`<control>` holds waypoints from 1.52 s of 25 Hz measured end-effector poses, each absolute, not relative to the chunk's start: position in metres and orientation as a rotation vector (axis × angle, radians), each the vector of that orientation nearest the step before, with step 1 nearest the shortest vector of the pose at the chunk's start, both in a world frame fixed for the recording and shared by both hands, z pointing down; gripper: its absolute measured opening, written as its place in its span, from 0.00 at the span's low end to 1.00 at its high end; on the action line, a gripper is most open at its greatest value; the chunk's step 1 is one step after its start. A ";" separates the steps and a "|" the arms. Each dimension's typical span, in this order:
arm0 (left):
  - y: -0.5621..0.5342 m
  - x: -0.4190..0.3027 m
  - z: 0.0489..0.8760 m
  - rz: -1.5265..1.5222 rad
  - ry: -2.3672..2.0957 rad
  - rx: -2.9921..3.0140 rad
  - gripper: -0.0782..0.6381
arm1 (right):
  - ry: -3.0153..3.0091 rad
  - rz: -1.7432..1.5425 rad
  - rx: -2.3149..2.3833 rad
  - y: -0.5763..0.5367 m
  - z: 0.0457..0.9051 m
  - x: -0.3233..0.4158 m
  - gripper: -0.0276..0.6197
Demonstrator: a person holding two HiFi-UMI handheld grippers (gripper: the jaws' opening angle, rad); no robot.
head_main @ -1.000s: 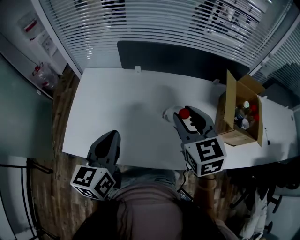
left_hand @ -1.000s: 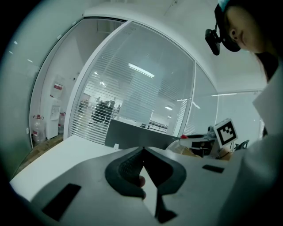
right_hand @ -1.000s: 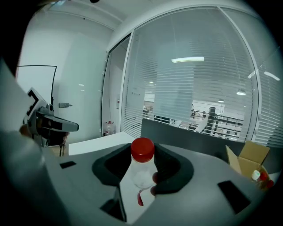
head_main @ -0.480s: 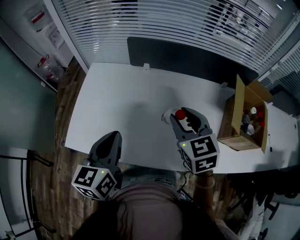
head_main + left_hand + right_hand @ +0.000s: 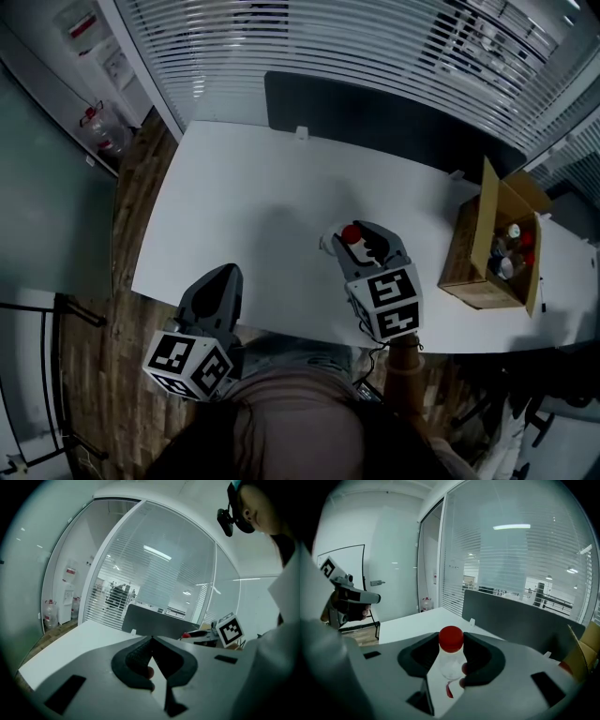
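two claws show over a white surface [image 5: 244,197], with a brown box [image 5: 466,251] standing at its right end. the right claw [image 5: 361,242] is clamped on a clear bottle [image 5: 451,660] with a red cap [image 5: 451,638]. its jaws press the bottle from both sides just under the cap, and in the right gripper view the cap is uppermost. this claw and the bottle are left of the box and near it, not touching it. whether the bottle rests on the surface cannot be told.

the left claw [image 5: 151,639] has its jaws together with nothing between them. it sits far left of the box, at the near edge of the surface, well apart from the right claw.

the box has its flaps up, and several small bottles [image 5: 511,251] sit inside it. a dark panel [image 5: 375,112] runs along the far edge of the surface, behind and left of the box. slatted blinds [image 5: 356,37] lie beyond the panel. wood floor [image 5: 131,197] shows far left of the box, past the end of the surface.
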State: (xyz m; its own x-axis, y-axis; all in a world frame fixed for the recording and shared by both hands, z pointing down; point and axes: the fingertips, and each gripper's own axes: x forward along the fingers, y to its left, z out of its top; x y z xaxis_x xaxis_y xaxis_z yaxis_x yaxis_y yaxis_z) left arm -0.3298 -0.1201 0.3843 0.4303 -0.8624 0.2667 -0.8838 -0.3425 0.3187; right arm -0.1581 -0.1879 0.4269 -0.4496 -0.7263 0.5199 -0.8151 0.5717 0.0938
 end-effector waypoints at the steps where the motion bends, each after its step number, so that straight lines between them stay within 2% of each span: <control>1: -0.120 -0.330 0.385 0.073 -1.482 2.273 0.12 | -2.288 0.236 1.223 -0.188 0.431 -0.159 0.31; 38: -0.142 -0.329 0.392 0.101 -1.467 2.261 0.12 | -2.300 0.362 1.163 -0.212 0.467 -0.174 0.31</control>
State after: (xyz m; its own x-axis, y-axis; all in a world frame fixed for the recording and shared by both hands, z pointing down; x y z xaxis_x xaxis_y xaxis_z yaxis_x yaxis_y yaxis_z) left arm -0.3290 -0.1418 0.3917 0.4346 -0.8515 0.2935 -0.8836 -0.3399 0.3221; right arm -0.1735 -0.2117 0.4666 -0.4874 -0.6621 0.5693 -0.8051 0.5932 0.0007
